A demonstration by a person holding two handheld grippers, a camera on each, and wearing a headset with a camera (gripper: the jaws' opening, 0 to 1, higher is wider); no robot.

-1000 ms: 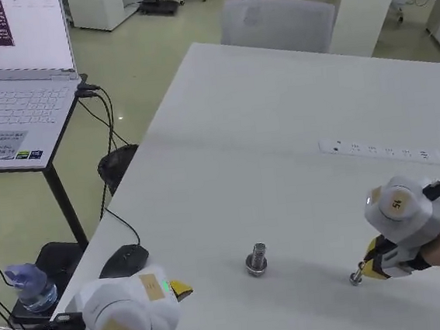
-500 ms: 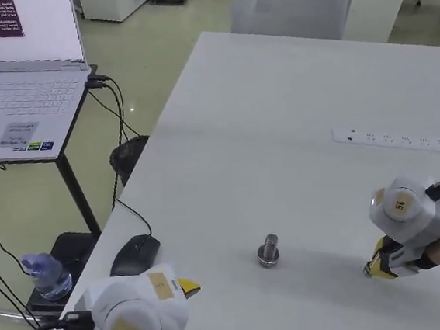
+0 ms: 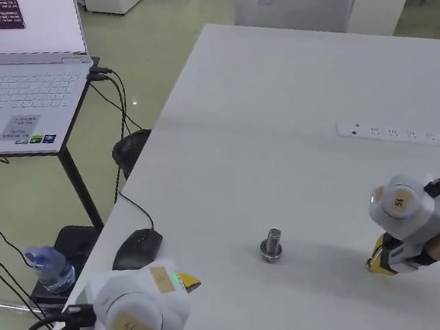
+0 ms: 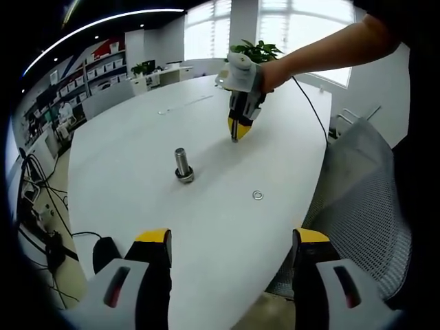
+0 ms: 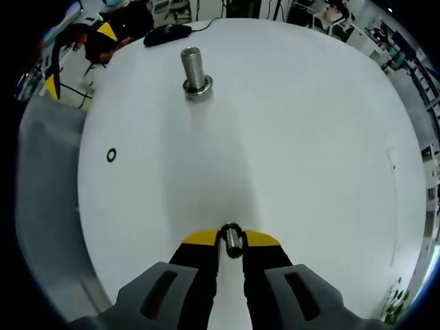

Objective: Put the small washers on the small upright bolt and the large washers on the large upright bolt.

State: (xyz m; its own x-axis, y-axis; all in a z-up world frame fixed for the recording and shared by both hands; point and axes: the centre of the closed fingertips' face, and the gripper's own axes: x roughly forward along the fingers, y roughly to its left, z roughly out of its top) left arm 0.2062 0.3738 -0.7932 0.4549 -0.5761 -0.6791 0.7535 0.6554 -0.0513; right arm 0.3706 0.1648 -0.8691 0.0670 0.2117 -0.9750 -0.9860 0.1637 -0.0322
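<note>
Change over the last second is slight: right tongs stay clamped on the small bolt, pointing down toward the near edge of the surface. Judged: bolt still being positioned, no washer loaded yet. Left tongs gape wide, empty, at the near-left edge. Large bolt stands upright mid-surface, grey, threaded, ringed at its base. One washer lies flat by the near edge.

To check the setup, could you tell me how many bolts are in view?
2: the large bolt stands upright on the table; the small bolt sits between the jaws of the right gripper.
</note>
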